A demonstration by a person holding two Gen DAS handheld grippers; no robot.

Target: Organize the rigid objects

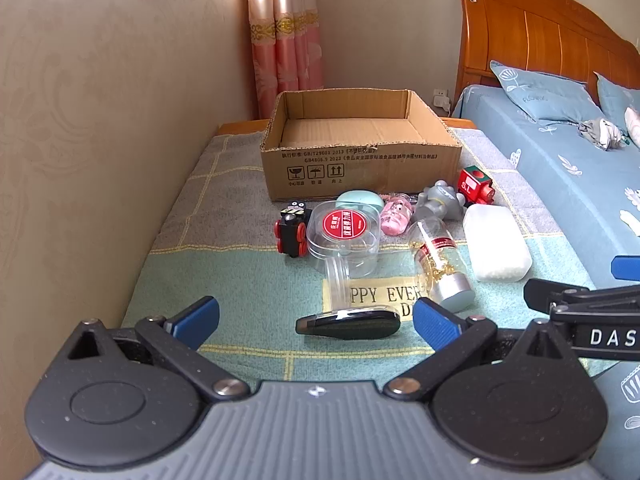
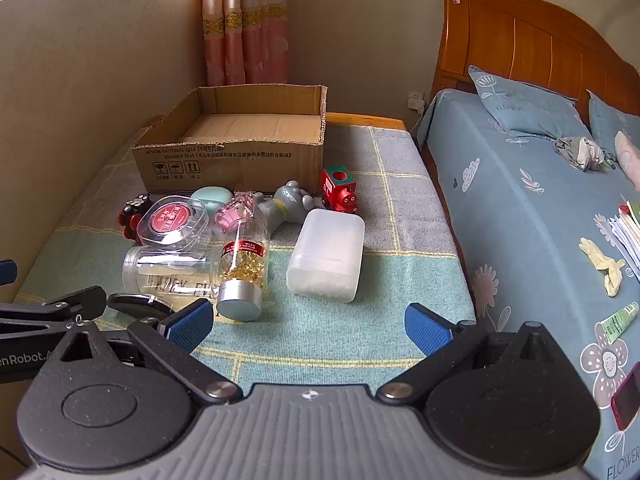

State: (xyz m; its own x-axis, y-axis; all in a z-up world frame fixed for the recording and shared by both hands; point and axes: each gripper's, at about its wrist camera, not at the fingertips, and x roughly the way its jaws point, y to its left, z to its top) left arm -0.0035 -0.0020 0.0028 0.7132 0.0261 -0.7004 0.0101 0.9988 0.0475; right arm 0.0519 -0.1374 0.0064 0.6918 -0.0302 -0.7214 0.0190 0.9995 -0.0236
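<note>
While both jaws gape empty | left gripper (image 1: 316, 316): black fob (image 1: 348, 325) between jaws | right gripper (image 2: 308, 322): capsule bottle (image 2: 243, 276) far-left.

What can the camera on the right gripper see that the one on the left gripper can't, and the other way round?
Only the right view shows the pale glove, green tube and papers on the bed. Only the left view shows the whole black oval case. Both show the empty cardboard box, the white plastic case, the red toy train and open jaws.
</note>
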